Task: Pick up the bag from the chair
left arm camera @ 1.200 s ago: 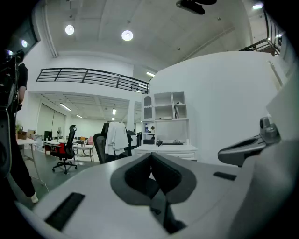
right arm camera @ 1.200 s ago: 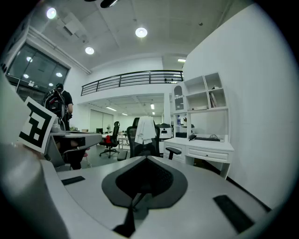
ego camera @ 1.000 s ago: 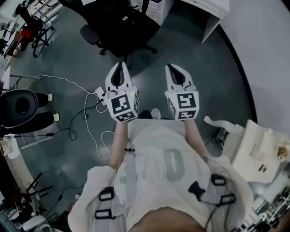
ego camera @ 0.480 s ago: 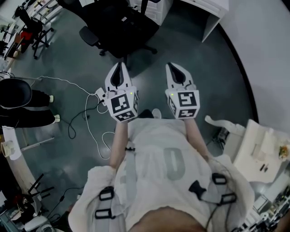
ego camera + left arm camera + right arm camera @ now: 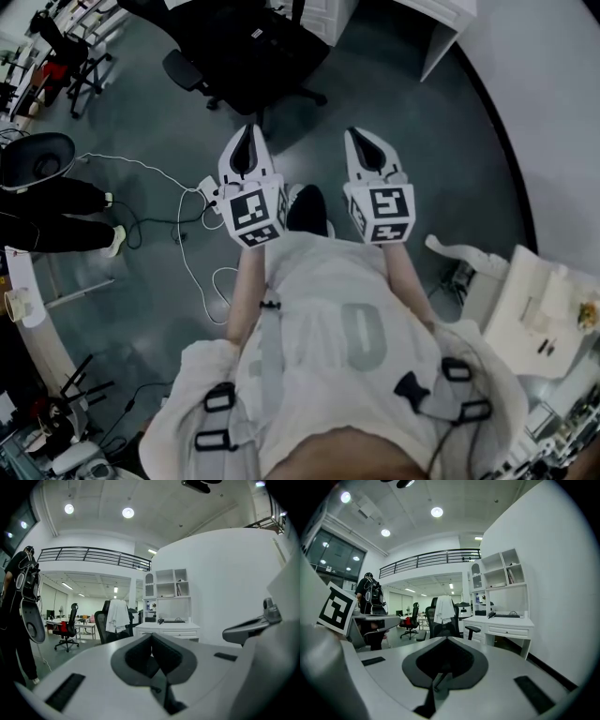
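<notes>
A black office chair [image 5: 246,58] stands on the grey floor ahead of me. A dark mass with a small white label [image 5: 257,33] lies on its seat; I cannot tell whether it is the bag. In the gripper views the chair [image 5: 104,627] [image 5: 439,625] has a white cloth [image 5: 117,615] [image 5: 444,609] draped over its backrest. My left gripper [image 5: 248,133] [image 5: 152,637] and right gripper [image 5: 360,141] [image 5: 447,641] are held side by side at waist height, well short of the chair. Both are shut with nothing between the jaws.
A white desk with shelves [image 5: 439,21] [image 5: 169,626] [image 5: 502,620] stands right of the chair by the curved white wall. Another person in black [image 5: 45,199] [image 5: 18,597] stands at the left. A white cable [image 5: 184,246] trails over the floor. A white machine [image 5: 530,305] sits at my right.
The person at the left has shifted further away. My black shoe has come forward between the grippers as I step toward the chair. Both grippers stay shut and level.
</notes>
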`<state>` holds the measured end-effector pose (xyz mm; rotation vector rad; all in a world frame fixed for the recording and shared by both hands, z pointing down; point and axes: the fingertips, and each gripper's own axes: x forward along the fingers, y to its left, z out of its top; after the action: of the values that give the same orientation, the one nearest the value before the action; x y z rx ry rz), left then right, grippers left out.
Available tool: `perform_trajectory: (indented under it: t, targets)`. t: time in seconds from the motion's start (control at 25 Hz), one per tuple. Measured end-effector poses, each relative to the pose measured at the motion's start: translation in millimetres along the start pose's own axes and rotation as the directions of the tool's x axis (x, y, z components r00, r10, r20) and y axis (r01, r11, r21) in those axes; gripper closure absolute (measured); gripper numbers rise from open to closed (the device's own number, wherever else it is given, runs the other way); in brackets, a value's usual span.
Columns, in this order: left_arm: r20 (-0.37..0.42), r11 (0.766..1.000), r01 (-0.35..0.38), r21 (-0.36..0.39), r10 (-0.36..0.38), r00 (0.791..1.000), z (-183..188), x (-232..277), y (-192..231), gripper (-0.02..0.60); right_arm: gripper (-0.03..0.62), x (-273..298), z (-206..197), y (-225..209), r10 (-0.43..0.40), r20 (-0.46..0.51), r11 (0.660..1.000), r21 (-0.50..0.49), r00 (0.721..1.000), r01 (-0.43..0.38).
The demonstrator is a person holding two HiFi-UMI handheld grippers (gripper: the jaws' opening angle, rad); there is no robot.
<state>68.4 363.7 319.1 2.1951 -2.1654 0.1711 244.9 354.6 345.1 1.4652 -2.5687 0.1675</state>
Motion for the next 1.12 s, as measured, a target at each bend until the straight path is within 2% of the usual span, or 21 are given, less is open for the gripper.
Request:
perform_trajectory:
  t: [0.4, 0.56, 0.84, 0.96, 1.12]
  targets:
    - [0.055, 1.0, -0.014, 0.004, 0.013, 0.998, 26.5, 36.2, 2.7, 0.575, 0.588, 11.3, 14.9, -35.5, -0.028, 0.03, 1.0, -0.002, 0.999, 0.028]
    - [0.068, 1.0, -0.022, 0.019, 0.02, 0.997, 34.7, 51.1, 3.3, 0.575, 0.588, 19.6, 22.9, -30.7, 0.008, 0.045, 1.0, 0.008, 0.999, -0.008]
    - [0.097, 1.0, 0.022, 0.003, -0.022, 0.995, 46.9, 71.7, -8.4, 0.575, 0.588, 42.1, 31.8, -30.8, 0.038, 0.055, 0.999, -0.016, 0.998, -0.038]
    - [0.094, 1.0, 0.028, 0.008, -0.028, 0.995, 45.0, 81.1, -5.9, 0.575, 0.588, 50.0, 31.9, -31.5, 0.039, 0.044, 0.999, -0.032, 0.998, -0.038]
    - [0.063, 0.999, 0.023, -0.04, -0.021, 0.998, 37.3, 105.2, 11.2, 0.575, 0.588, 61.5, 30.8, -23.0, 0.04, 0.025, 0.999, -0.031, 0.999, -0.039]
